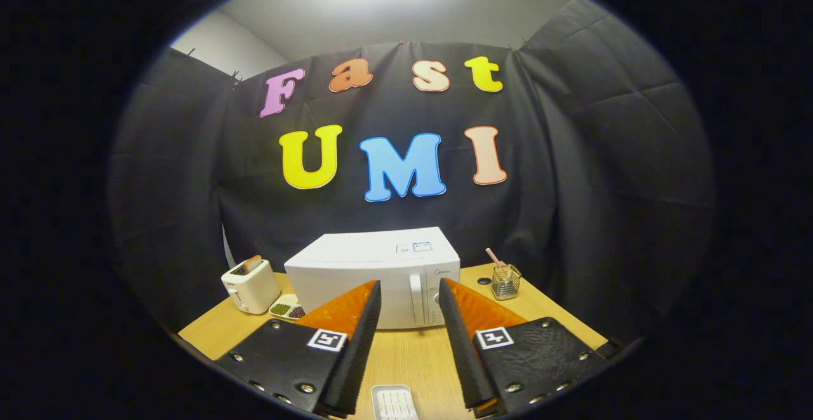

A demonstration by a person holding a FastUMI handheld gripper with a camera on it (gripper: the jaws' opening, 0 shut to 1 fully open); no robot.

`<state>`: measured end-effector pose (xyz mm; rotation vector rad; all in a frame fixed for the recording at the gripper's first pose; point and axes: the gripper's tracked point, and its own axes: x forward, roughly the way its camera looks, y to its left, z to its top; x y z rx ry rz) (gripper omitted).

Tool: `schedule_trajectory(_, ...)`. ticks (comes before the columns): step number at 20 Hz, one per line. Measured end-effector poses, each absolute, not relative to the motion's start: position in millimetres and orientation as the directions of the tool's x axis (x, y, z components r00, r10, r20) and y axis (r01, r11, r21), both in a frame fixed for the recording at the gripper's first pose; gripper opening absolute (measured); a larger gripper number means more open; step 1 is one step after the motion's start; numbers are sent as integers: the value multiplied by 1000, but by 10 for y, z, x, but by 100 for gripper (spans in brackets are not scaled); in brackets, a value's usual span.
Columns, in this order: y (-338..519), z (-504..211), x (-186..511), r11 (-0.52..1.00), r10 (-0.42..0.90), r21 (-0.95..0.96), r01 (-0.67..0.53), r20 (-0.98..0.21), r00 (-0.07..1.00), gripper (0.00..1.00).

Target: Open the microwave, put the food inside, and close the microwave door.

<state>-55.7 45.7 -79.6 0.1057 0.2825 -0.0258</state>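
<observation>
A white microwave (375, 274) stands on the wooden table (406, 356), well beyond my fingers, with its door shut. Its vertical door handle (416, 298) shows in the gap between my fingertips. My gripper (409, 286) is open and held above the table, with nothing between its fingers. A small white tray (392, 402) lies on the table below and between the fingers, close to me; what it holds is too small to tell.
A cream toaster (250, 285) with a slice in it stands left of the microwave. Beside it lies a small dish (287, 309) with dark and green contents. A wire holder (505, 280) with a stick stands right of the microwave.
</observation>
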Motion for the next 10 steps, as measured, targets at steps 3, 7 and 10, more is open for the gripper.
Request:
schedule_trajectory(3, 363, -792, -632, 996, -40, 64, 60, -278, 960, 93)
schedule_trajectory(7, 263, -759, -667, 995, -61, 57, 79, -270, 961, 95)
schedule_trajectory(10, 195, -749, -627, 994, -78, 56, 95, -262, 962, 95)
